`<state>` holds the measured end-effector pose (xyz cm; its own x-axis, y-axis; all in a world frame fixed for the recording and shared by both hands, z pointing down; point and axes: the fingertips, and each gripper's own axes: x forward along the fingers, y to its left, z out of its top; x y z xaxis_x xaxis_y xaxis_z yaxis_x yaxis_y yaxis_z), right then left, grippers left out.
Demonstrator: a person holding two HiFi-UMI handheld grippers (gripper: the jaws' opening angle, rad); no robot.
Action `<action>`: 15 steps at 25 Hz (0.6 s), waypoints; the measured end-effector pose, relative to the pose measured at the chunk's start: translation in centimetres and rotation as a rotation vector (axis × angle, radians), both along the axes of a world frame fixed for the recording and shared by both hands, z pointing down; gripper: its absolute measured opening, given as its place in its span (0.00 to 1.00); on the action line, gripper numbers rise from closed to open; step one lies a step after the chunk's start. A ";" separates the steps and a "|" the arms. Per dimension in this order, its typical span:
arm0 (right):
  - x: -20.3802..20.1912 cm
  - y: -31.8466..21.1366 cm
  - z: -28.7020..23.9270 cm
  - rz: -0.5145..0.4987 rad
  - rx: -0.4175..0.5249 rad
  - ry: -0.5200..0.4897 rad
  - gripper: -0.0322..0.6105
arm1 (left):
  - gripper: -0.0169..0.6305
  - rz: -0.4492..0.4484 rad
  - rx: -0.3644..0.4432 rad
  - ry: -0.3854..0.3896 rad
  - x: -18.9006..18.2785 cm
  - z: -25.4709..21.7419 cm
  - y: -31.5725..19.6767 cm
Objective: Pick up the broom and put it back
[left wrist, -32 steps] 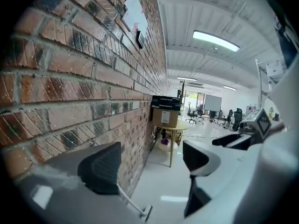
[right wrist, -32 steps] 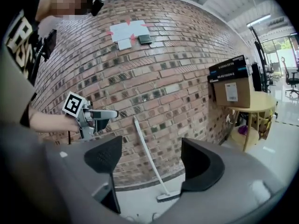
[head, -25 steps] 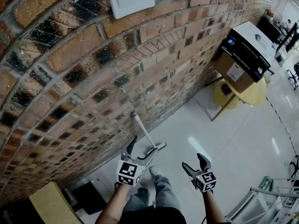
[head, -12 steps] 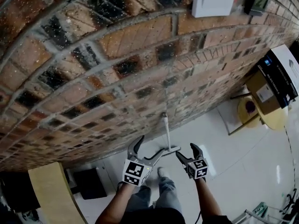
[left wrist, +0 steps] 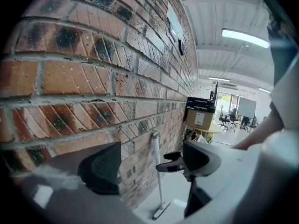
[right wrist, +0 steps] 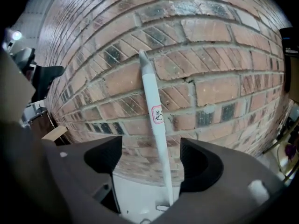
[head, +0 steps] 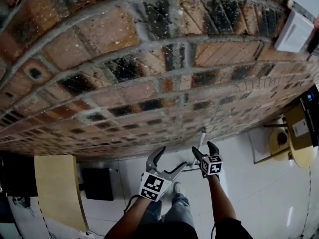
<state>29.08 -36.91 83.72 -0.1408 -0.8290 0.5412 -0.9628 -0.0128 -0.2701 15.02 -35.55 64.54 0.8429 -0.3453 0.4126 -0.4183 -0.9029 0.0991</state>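
Brick wall: red and dark bricks with pale mortar fill most of the head view; a white panel hangs on it at the upper right.
Floor: pale and glossy, running along the foot of the wall.
Broom: leans with the tip of its white handle against the bricks and its head down on the floor by the wall; a small red-edged label sits partway up the handle.
Right tongs: jaws wide apart, gripping nothing. The broom's handle lines up with the gap, nearer the right-hand jaw, and no pad presses on it. Whether the handle is already inside the gap or just ahead of it cannot be told.
Left tongs: jaws wide apart and empty, held just left of the right tongs, pointing toward the wall and clear of the broom.
Cardboard box: closed, standing on a round yellow worktop farther along the wall; its contents do not show.
Black box: lies on top of the cardboard box, also closed.
Wooden board: pale, at the left of the head view.
Dark case: sits on the floor just right of the board, against the wall; whether it holds anything cannot be seen.
Person: bare forearms reach to both tongs, with jeans below them.
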 end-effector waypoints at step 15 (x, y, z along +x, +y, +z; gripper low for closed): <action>1.2 -4.2 2.5 0.075 -0.104 0.001 0.25 | 0.64 -0.153 -0.018 0.019 -4.0 0.2 -1.9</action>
